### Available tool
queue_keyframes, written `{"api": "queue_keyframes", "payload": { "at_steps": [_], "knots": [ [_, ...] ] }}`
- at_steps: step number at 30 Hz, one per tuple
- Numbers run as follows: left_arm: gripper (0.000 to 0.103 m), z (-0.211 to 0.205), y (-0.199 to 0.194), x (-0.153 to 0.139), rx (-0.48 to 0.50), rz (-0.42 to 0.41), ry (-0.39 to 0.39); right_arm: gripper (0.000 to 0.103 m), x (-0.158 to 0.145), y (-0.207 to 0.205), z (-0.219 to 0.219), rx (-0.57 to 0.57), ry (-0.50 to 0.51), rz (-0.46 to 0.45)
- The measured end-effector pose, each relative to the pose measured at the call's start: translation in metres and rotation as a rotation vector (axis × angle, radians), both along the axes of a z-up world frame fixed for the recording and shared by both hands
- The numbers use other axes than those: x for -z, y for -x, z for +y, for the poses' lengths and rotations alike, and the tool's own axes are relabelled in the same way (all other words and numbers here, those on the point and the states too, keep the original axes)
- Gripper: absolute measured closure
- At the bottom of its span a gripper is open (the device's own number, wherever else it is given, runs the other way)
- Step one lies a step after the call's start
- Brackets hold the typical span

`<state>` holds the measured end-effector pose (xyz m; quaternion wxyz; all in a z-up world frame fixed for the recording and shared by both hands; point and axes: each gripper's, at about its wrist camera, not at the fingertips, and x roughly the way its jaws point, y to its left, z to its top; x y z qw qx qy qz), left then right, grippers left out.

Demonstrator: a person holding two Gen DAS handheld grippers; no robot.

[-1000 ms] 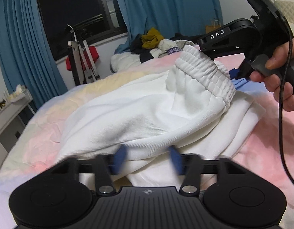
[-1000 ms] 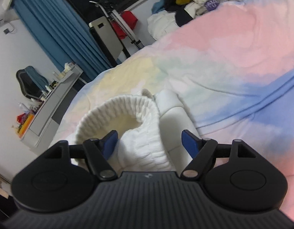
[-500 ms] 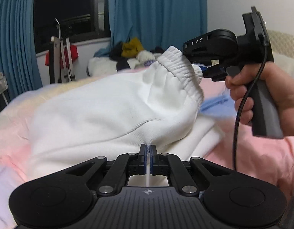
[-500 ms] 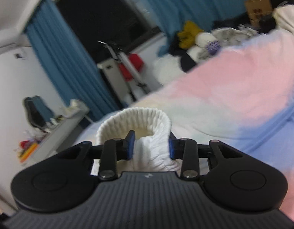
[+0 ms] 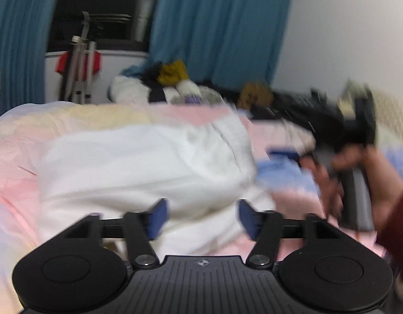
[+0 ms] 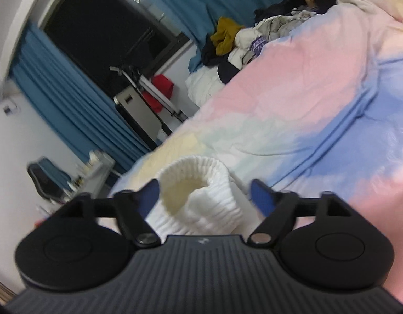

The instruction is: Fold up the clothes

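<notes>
The room had white walls, a dark window (image 6: 102, 39) and blue curtains (image 5: 219, 26). A bed filled most of both views under a duvet (image 6: 319, 99) of pastel pink, blue and yellow patches. The bed serves as the landmark here.

At the far end of the bed lay a pile of clothes (image 6: 243, 41), with a mustard piece on top and dark and white ones below. Beyond that end, under the window, stood a metal rack (image 5: 81, 73) with something red hanging on it. To the far left of the bed, in the right wrist view, were a grey desk (image 6: 96, 172) and a dark chair (image 6: 44, 180).

On the bed, near its middle, lay the white trousers (image 5: 143, 167), bunched and partly folded, their ribbed waistband (image 6: 198, 193) standing up in a ring.

The left gripper (image 5: 200, 218) hovered at the near edge of the trousers. Its jaws had just been opening and stood wide apart, with white cloth behind them and nothing pinched.

The right gripper (image 6: 205, 197) sat at the waistband end. Its jaws had also just been opening and stood apart, the waistband between them but clear of both blue pads. In the left wrist view this gripper was a dark blur above the bed's right side, held by a hand (image 5: 358, 172) in a dark red sleeve (image 5: 398, 225).
</notes>
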<state>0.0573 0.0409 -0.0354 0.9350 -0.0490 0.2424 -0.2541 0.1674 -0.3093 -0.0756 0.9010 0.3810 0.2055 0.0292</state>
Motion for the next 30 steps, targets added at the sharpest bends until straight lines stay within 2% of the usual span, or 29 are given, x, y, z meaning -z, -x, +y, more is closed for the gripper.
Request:
{"api": "queue_keyframes", "payload": {
  "at_steps": [2,4,6,9,11,12,13,15,18,21,23,27,30],
  "knots": [
    [0.018,0.021,-0.006,-0.009,-0.069,0.009,0.06,0.019,-0.004,0.003,0.005,-0.048,0.042,0.038],
    [0.009,0.043,-0.013,-0.012,-0.168,0.04,0.088,0.019,-0.007,0.004,0.013,-0.084,0.112,0.086],
    [0.005,0.064,-0.024,-0.008,-0.257,0.093,0.101,0.019,-0.004,0.001,0.022,-0.086,0.183,0.129],
    [0.005,0.089,-0.043,0.005,-0.334,0.206,0.157,0.019,0.01,-0.006,0.023,-0.099,0.173,0.176],
    [0.005,0.104,-0.052,0.014,-0.373,0.282,0.223,0.017,0.02,-0.013,0.022,-0.114,0.155,0.194],
    [0.005,0.109,-0.056,0.019,-0.384,0.31,0.251,0.006,0.025,-0.017,0.02,-0.114,0.146,0.198],
    [0.005,0.113,-0.06,0.022,-0.385,0.331,0.268,0.0,0.029,-0.021,0.018,-0.112,0.136,0.204],
    [0.005,0.118,-0.063,0.027,-0.385,0.356,0.286,0.0,0.04,-0.029,0.012,-0.12,0.081,0.217],
    [0.005,0.12,-0.065,0.033,-0.368,0.382,0.306,0.0,0.057,-0.037,0.004,-0.15,-0.067,0.225],
    [0.005,0.12,-0.067,0.037,-0.35,0.396,0.326,0.0,0.063,-0.04,0.003,-0.166,-0.147,0.217],
    [0.005,0.121,-0.067,0.039,-0.343,0.397,0.331,0.0,0.056,-0.038,0.006,-0.186,-0.149,0.2],
    [0.005,0.113,-0.073,0.046,-0.343,0.398,0.327,0.0,0.03,-0.029,0.022,-0.247,-0.083,0.127],
    [0.005,0.111,-0.08,0.048,-0.344,0.393,0.339,0.0,0.026,-0.029,0.031,-0.265,-0.022,0.129]
  ]
}}
